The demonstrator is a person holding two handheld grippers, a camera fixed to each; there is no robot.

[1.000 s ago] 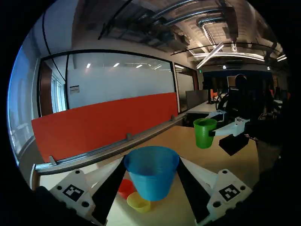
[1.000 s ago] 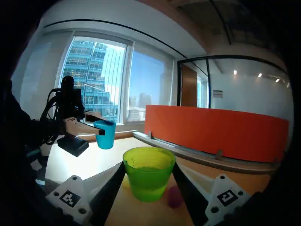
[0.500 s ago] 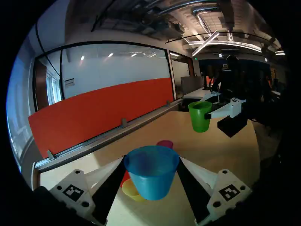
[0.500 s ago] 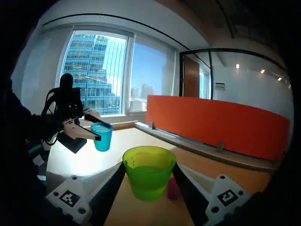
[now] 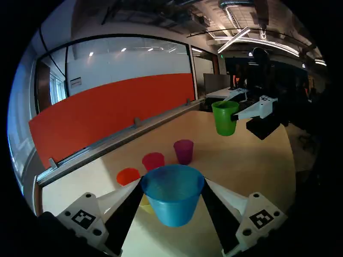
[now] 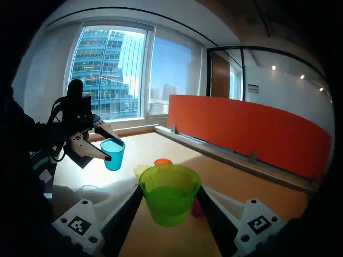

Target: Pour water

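Note:
My left gripper [image 5: 172,201] is shut on a blue cup [image 5: 173,194], held above the table. In the right gripper view that same blue cup [image 6: 112,153] hangs at the left, tilted a little, in the left gripper [image 6: 107,150]. My right gripper [image 6: 169,205] is shut on a green cup [image 6: 169,194] that holds water. The left gripper view shows the green cup [image 5: 224,117] at the upper right, clamped by the right gripper [image 5: 233,115].
On the wooden table [image 5: 240,158] stand a purple cup [image 5: 183,151], a magenta cup [image 5: 153,160], an orange cup [image 5: 127,175] and a yellow cup [image 6: 141,171]. An orange divider panel [image 5: 111,109] with a metal rail runs along the far edge. Windows [image 6: 111,77] lie behind the left gripper.
Both views have tipped downward, showing more of the table and the small cups. In the right gripper view the blue cup has sunk lower and tilted.

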